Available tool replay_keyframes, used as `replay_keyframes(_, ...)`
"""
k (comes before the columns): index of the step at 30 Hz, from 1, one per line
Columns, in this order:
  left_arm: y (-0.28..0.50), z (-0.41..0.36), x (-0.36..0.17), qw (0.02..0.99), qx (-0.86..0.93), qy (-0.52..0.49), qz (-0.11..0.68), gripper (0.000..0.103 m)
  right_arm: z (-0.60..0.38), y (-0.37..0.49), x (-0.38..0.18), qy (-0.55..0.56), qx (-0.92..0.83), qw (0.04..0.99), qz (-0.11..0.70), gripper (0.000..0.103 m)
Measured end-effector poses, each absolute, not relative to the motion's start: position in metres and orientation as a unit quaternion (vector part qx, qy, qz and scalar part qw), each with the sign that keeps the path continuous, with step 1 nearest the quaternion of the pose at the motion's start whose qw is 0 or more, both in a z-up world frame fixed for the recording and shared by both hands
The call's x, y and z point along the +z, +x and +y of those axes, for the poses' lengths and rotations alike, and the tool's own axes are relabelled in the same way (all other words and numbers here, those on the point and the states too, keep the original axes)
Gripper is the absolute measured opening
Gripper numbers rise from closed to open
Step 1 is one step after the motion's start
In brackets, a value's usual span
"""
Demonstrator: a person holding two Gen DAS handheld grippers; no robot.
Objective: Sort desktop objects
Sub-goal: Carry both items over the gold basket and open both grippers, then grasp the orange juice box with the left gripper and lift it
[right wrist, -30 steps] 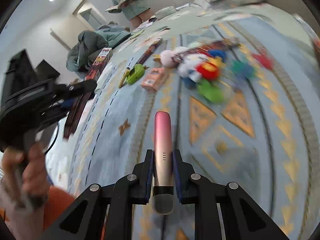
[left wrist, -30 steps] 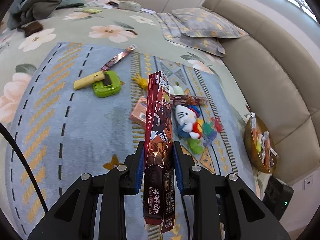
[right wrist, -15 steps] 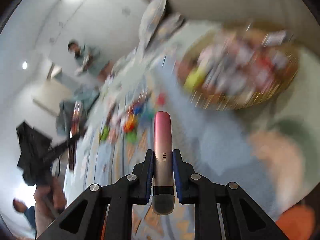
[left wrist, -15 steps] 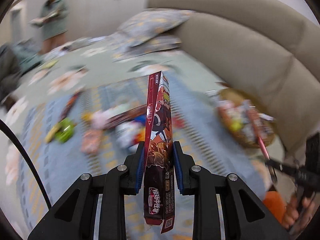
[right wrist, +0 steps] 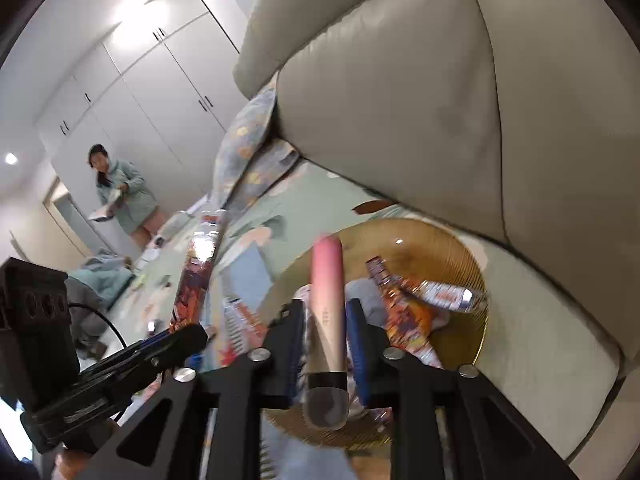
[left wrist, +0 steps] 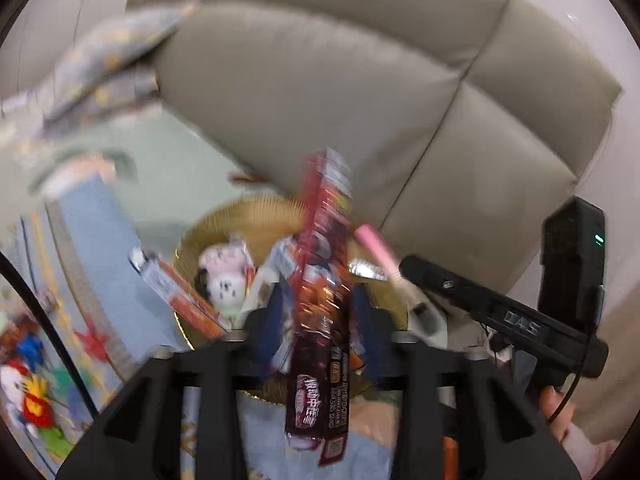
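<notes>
**Left wrist and right wrist views: both grippers releasing over the basket**

Left wrist view: the left gripper (left wrist: pixel 316 316) points steeply downward toward the woven basket (left wrist: pixel 244 210), which sits on the bed cover against the beige cushion (left wrist: pixel 320 92). Its jaws are opening. The long red snack box (left wrist: pixel 320 300) stands between them, tilted with its top end toward 12 o'clock and its printed bottom end hanging below the jaws toward 6 o'clock. A gap shows on both sides of the box, so the pads no longer press on it. The picture is blurred by motion.

At 3 o'clock from the box, the right gripper (left wrist: pixel 404 276) enters from the lower right, with a hand (left wrist: pixel 556 404) on its grip. The pink pen-shaped device (left wrist: pixel 378 246) projects from its tip toward 11 o'clock, above the basket.

Right wrist view: the right gripper (right wrist: pixel 326 316) also points downward at the basket (right wrist: pixel 460 248). Its jaws are opening. The pink device (right wrist: pixel 328 308) lies lengthwise between them, tip toward 12 o'clock, grey cap toward 6 o'clock; clearance shows along both of its sides, so it is released rather than clamped.

The left gripper (right wrist: pixel 180 332) appears at 9 o'clock, and the snack box (right wrist: pixel 196 272) rises from it toward 12 o'clock.

Basket contents: several snack packets (right wrist: pixel 444 294) and a plush toy (left wrist: pixel 224 276) lie inside. More toys (left wrist: pixel 28 376) lie on the blue mat at 8 o'clock in the left view. A person (right wrist: pixel 120 196) stands by the wardrobe at 10 o'clock in the right view.
</notes>
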State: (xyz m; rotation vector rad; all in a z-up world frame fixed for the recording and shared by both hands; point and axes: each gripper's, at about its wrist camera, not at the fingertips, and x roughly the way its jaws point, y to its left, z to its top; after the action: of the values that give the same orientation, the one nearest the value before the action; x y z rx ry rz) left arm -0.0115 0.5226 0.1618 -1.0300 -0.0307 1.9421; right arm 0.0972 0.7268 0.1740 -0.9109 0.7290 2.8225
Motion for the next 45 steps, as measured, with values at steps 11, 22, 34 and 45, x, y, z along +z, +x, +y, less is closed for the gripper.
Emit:
replay_keyframes(11, -0.01, 0.414, 0.16, 0.403, 0.792, -0.456, -0.039, 0.038, 0.717, 0.14, 0.161, -0.309, 0.902, -0.029, 0.299, 0.051)
replay_keyframes(22, -0.017, 0.202, 0.164, 0.184, 0.889, -0.419, 0.022, 0.04, 0.538, 0.117, 0.115, -0.409, 0.882, -0.145, 0.182, 0.067)
replay_keyframes(34, -0.091, 0.184, 0.084, 0.141, 0.862, -0.484, 0.042, 0.04, 0.506, 0.095, 0.016, -0.422, 0.901, -0.053, 0.084, 0.068)
replay_keyframes(45, -0.118, 0.203, 0.031, 0.138, 0.841, -0.517, 0.083, 0.04, 0.47, 0.092, 0.007, -0.43, 0.9, -0.062, -0.021, 0.103)
